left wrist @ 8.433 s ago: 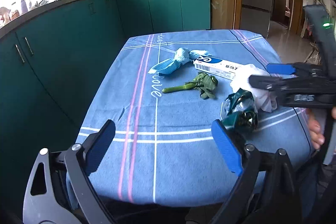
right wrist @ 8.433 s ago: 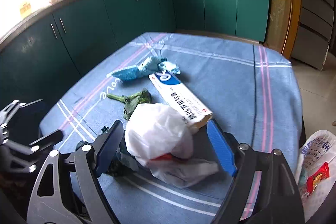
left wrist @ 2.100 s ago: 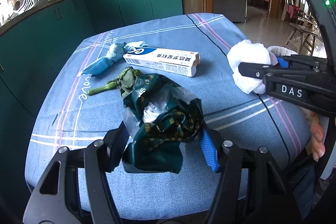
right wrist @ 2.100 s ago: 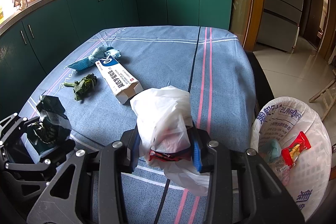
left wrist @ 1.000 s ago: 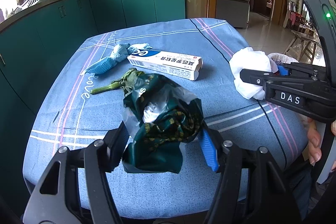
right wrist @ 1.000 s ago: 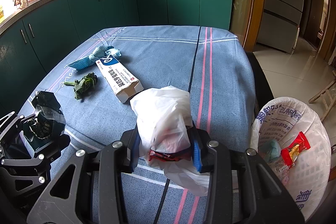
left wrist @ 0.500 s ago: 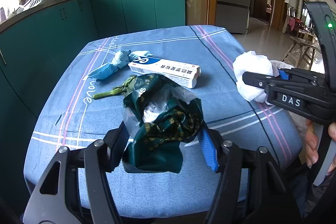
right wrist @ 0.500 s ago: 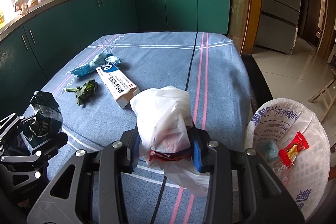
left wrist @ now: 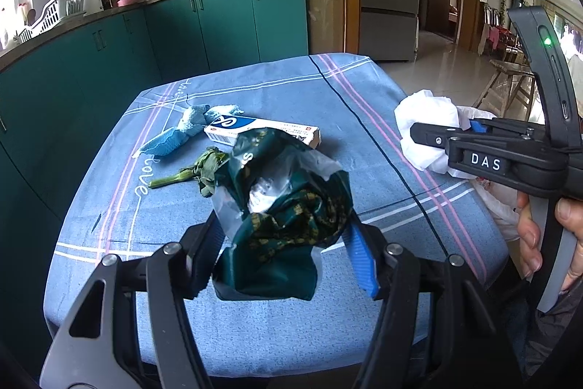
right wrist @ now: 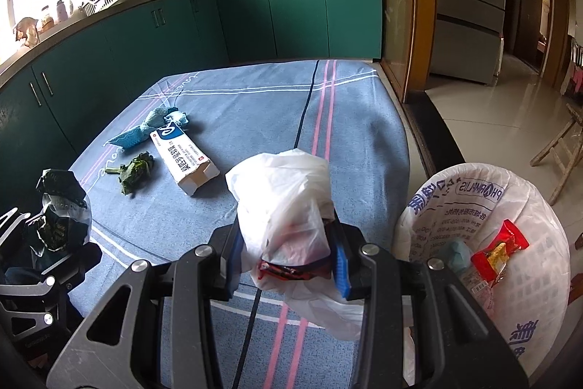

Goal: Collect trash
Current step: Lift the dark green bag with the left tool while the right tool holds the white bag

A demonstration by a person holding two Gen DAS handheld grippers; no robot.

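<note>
Above the near edge of a table (left wrist: pixel 277 90) draped in a blue striped cloth, I hold a gripper in each hand. My left gripper (left wrist: pixel 284 261) is clamped on a crumpled dark green wrapper (left wrist: pixel 288 203), lifted clear of the cloth, its silvery lining showing. My right gripper (right wrist: pixel 288 261) is clamped on a bunched white plastic bag (right wrist: pixel 288 206) with something red inside, also lifted off the table. From the left camera, my right hand (left wrist: pixel 546 239) shows at the far right, wrapped around that gripper's handle.

Three pieces of trash lie on the cloth further away: a long white and blue carton (right wrist: pixel 184 157), a light blue rag (right wrist: pixel 153 126) touching its far end, and a wilted green vegetable scrap (right wrist: pixel 136 170) just beside the carton.

Beside the table to my right stands a bin lined with a printed white bag (right wrist: pixel 484 243). A red snack wrapper (right wrist: pixel 499 250) lies inside it. Teal kitchen cabinets (right wrist: pixel 182 24) run behind the table.
</note>
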